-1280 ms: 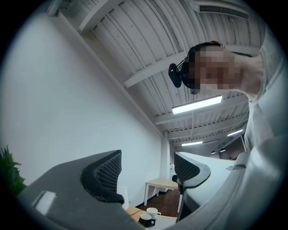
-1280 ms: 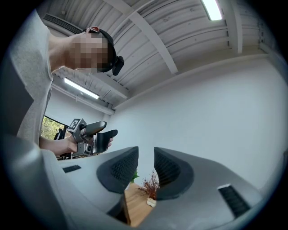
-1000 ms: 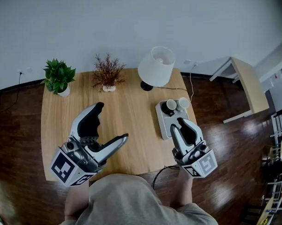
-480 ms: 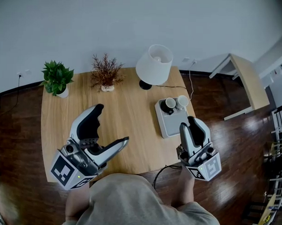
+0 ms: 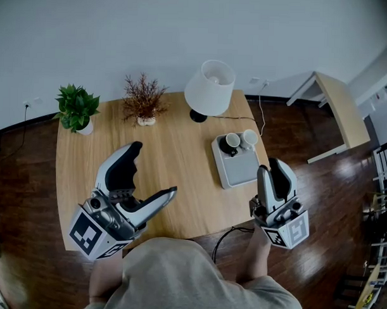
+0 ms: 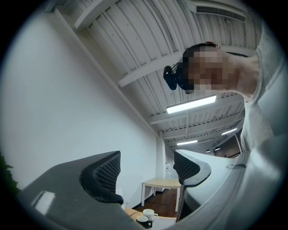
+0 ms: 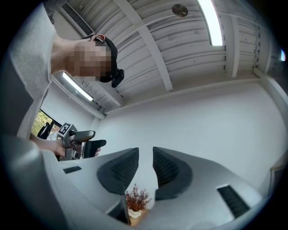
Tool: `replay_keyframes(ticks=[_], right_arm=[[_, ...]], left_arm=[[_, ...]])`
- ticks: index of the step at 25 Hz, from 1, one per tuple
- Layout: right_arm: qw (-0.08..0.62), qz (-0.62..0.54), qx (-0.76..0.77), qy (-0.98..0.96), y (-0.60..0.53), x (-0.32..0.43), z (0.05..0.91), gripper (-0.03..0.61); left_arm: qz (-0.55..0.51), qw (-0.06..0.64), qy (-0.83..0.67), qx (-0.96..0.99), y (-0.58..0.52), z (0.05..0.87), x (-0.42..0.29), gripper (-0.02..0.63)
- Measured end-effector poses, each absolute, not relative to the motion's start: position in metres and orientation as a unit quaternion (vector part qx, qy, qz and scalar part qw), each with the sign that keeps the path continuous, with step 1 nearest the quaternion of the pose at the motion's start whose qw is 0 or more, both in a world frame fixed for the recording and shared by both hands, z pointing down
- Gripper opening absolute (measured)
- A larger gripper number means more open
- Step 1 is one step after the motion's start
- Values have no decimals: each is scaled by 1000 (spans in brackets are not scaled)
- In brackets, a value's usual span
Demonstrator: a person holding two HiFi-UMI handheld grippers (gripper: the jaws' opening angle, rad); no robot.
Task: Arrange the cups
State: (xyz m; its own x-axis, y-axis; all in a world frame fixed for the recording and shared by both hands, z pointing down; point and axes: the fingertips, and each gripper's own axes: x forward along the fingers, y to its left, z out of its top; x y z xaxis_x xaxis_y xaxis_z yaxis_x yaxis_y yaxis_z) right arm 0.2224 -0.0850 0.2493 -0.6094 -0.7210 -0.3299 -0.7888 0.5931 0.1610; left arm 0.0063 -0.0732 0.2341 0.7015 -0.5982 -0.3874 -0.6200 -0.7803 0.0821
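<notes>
A black cup [image 5: 232, 142] and a white cup [image 5: 249, 138] stand side by side at the far end of a grey tray [image 5: 238, 172] on the right of the wooden table [image 5: 174, 150]. My right gripper [image 5: 270, 166] hangs at the tray's near right corner, clear of both cups. Its jaws are closing, a narrow gap left and nothing between them [image 7: 145, 168]. My left gripper [image 5: 153, 169] hovers over the table's near middle, wide open and empty. In the left gripper view [image 6: 146, 168] the white cup [image 6: 149, 213] and black cup [image 6: 143, 219] show low between its jaws.
A white lamp [image 5: 210, 88] stands at the table's back, just behind the tray. A dried red plant [image 5: 144, 99] and a green potted plant [image 5: 77, 107] sit along the back left. A cable [image 5: 261, 121] runs off the right edge. A small side table [image 5: 337, 111] stands at the right.
My right gripper has drawn back from over the tray, moving right and towards me, past the table's edge, and its jaws have narrowed slightly. The left gripper has kept still.
</notes>
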Motion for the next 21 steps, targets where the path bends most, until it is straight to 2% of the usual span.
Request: replay_keyframes(ticks=[21], right_arm=[[118,138,-453,873,-82,250,259,98]], left_arm=[[188,26,333,-924,-71,240,13,376]])
